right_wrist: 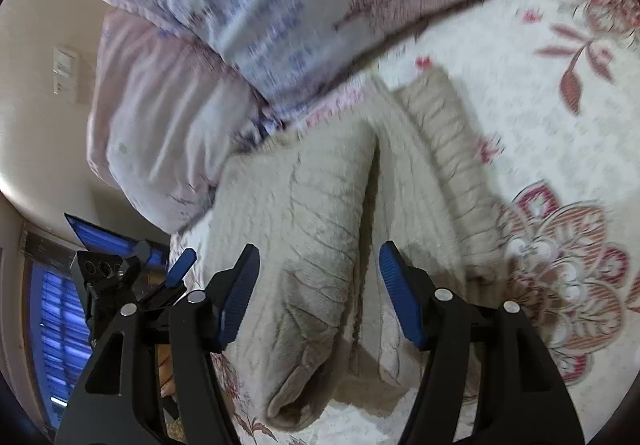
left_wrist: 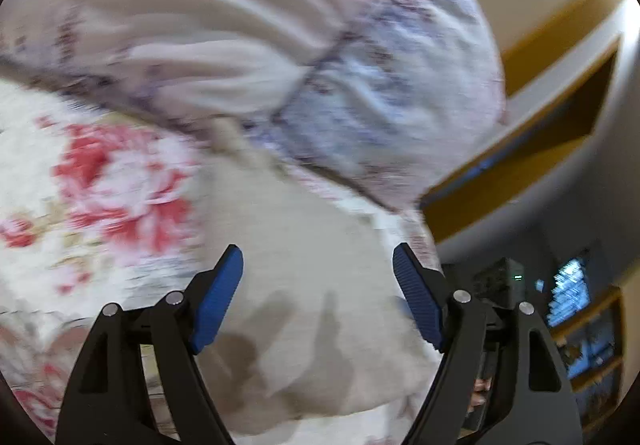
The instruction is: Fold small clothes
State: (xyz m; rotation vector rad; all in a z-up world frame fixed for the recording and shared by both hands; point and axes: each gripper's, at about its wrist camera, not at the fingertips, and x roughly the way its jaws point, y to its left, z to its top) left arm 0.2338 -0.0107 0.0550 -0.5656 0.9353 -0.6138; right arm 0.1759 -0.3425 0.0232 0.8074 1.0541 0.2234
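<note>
A beige knit garment [right_wrist: 312, 205] lies folded lengthwise on the bed, one ribbed sleeve [right_wrist: 452, 149] stretched out along its right side. My right gripper [right_wrist: 319, 246] hovers open just above its near end, the rolled fold showing between the blue pads without touching them. In the blurred left wrist view the same beige garment [left_wrist: 312, 325] fills the lower middle, and my left gripper [left_wrist: 318, 249] stands open wide over it with nothing pressed between its pads. The left gripper [right_wrist: 160, 257] also shows at the garment's left edge in the right wrist view.
A white bedsheet with red flowers [right_wrist: 560, 265] covers the bed. A lilac and blue quilt [right_wrist: 260, 25] is bunched against the garment's far end. The bed's edge runs on the left, with a window [right_wrist: 60, 305] and wall switch [right_wrist: 64, 73] beyond. Yellow shelving [left_wrist: 560, 105] stands off the bed.
</note>
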